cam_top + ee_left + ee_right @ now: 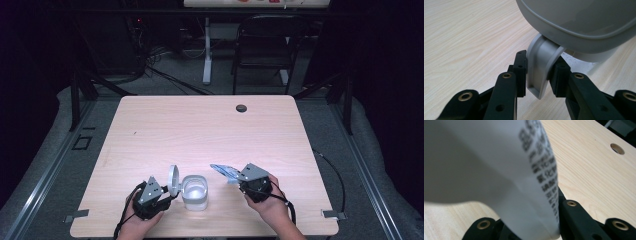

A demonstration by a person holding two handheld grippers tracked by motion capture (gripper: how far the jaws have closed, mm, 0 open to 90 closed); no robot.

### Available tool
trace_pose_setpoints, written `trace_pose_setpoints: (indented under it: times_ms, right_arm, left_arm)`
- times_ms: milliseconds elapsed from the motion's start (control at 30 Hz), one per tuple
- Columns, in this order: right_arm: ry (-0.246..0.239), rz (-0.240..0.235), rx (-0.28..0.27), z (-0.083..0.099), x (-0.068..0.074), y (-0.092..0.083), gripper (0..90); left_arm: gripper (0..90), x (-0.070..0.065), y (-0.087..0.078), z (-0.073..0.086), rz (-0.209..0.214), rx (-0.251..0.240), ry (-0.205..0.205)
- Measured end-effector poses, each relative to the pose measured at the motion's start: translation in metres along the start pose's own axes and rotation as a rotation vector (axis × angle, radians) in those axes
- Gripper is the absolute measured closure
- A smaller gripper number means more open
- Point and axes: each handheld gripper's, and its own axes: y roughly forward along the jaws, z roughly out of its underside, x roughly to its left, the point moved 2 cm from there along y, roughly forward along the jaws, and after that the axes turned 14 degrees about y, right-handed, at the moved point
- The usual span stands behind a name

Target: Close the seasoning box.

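Left gripper (167, 192) low at table edge, jaws clamped on white plastic container's handle (539, 67), right gripper (239, 176) angled inward, pinching blue-and-white printed sachet (223, 171)

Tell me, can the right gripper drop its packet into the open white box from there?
Probably yes. The white box stands open, lid tipped back and held by the left gripper. The right gripper holds the packet beside it, with only bare table between.

High view sits above the near edge, facing fwd & down over the whole table (210, 125); left gripper view is v. close on the box (584, 22) hinge, right gripper view close behind a packet (499, 170), both sharing the tabletop.
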Motion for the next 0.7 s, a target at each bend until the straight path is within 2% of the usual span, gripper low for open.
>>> trace_pose_setpoints:
  times_ms: [300, 467, 700]
  right_arm:
    - [0.075, -0.001, -0.022, 0.006, -0.009, 0.004, 81.6]
    - [0.134, -0.024, -0.045, 0.008, -0.011, 0.009, 81.2]
    - [0.203, -0.034, -0.06, 0.012, -0.02, 0.014, 80.7]
  left_arm:
    - [70.5, 0.0, 0.0, 0.0, -0.001, 0.0, 0.002]
    - [70.6, 0.0, 0.0, 0.0, -0.001, 0.001, 0.001]
    - [70.5, 0.0, 0.0, 0.0, -0.001, 0.002, 0.001]
